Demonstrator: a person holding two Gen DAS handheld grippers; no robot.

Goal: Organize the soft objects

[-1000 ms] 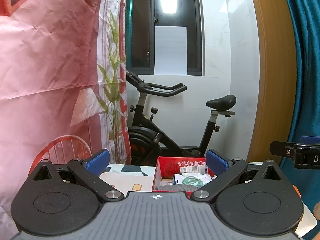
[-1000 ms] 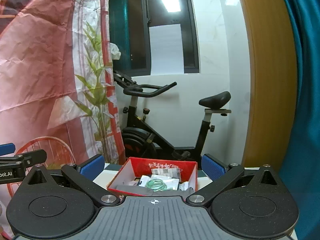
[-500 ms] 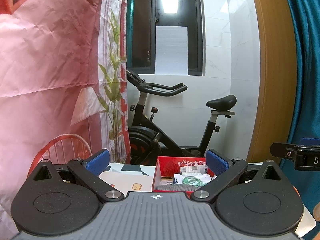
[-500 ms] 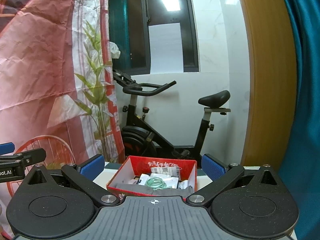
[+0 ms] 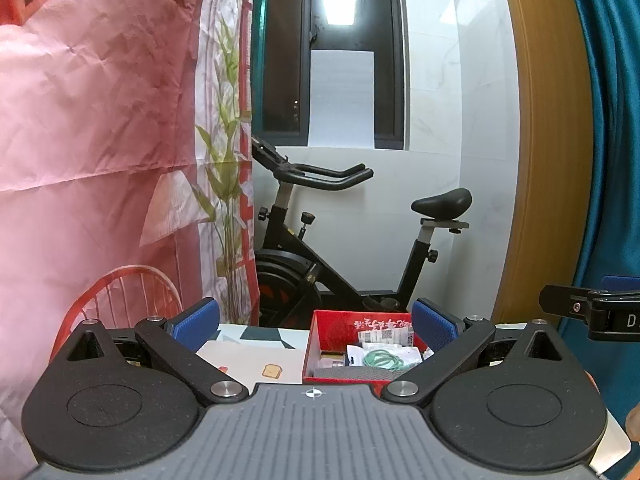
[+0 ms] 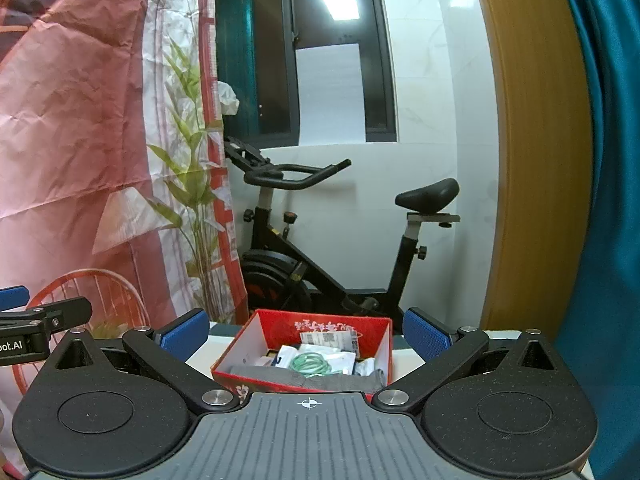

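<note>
Both tools spread wide, empty: left gripper [image 5: 314,324] and right gripper [image 6: 304,328] held level, aimed at red box [image 6: 256,376] on far table [image 5: 248,356], likely lining up. Soft grey cloth [image 6: 304,378] and green bands [image 6: 310,362] lie inside. Exercise bike [image 5: 320,256] behind; nothing blocks.

- Right wrist view: red box [image 6: 244,372] lies slightly lower and more to the left than one second ago; more of its near wall shows.
- Exercise bike [image 6: 320,256] sits marginally lower and leftward in the right wrist view.
- Left wrist view: curtain edge [image 5: 244,120] shifted slightly right.
</note>
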